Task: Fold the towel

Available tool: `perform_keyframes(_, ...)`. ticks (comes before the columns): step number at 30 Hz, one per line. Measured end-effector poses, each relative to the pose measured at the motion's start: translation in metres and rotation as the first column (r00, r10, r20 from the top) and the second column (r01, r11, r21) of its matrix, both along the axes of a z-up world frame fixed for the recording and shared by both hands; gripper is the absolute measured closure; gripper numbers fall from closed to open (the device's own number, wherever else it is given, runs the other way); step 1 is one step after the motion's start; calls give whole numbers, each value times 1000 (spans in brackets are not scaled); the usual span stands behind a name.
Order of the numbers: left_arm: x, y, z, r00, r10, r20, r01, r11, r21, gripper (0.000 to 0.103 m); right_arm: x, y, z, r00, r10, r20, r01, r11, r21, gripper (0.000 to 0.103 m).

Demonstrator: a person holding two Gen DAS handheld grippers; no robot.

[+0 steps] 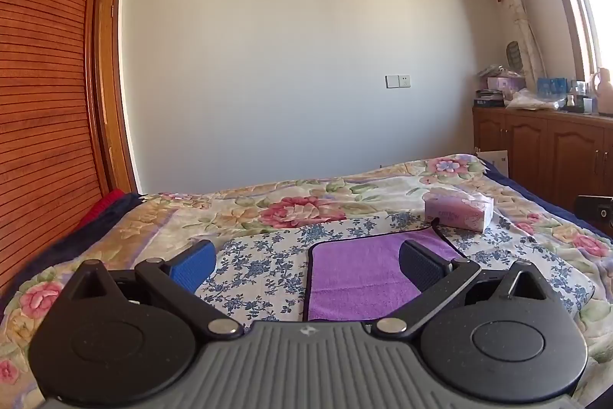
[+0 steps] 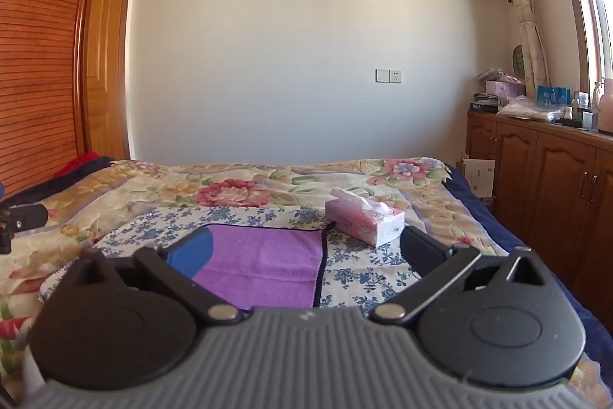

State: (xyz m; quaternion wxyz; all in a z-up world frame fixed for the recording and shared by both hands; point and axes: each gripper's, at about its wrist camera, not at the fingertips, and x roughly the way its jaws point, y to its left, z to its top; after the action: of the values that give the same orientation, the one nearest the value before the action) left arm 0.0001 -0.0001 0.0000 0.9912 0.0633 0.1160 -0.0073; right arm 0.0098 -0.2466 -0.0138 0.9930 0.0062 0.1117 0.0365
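Towel (image 1: 364, 275), purple, lies flat on the bed (image 1: 268, 209), untouched. From our left gripper (image 1: 306, 263) it sits at one o'clock; from our right gripper (image 2: 302, 248), eleven. Both have fingers spread wide, holding nothing. Near edge closest; tissue box (image 2: 364, 221) crowds the far right corner.

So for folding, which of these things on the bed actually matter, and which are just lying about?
For the job:
purple towel
left claw
right claw

Just lying about:
tissue box
floral bedspread
clutter on the wooden cabinet
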Motion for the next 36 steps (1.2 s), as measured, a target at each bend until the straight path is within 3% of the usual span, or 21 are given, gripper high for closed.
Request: perform_keyframes(36, 2, 5, -1, 1000, 2, 3, -2, 1000, 7, 0, -2, 1, 0, 1000, 1, 5, -1, 1000, -4, 0)
